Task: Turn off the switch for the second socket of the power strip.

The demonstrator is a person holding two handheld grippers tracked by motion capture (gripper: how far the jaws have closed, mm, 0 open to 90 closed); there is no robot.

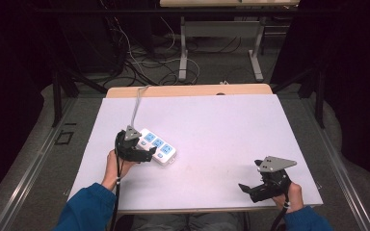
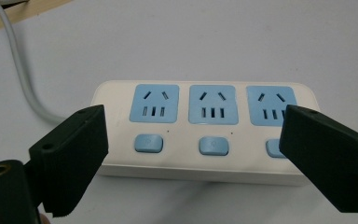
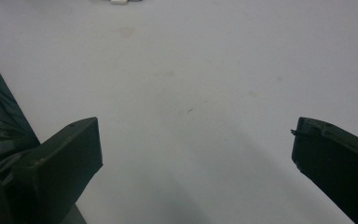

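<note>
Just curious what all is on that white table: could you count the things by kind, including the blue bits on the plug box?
Power strip: 1
Blue sockets on it: 3
Blue buttons on it: 3
Grey cord of the strip: 1
Hand-held claws, left claw and right claw, both open: 2
Total: 10

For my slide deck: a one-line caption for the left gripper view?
Open left gripper poised at a three-socket power strip on the white table.

High view: overhead, facing forward over table (image 1: 212,120) | left gripper view: close, level at power strip (image 2: 205,130), shared with high | right gripper view: low, bare tabletop.
</note>
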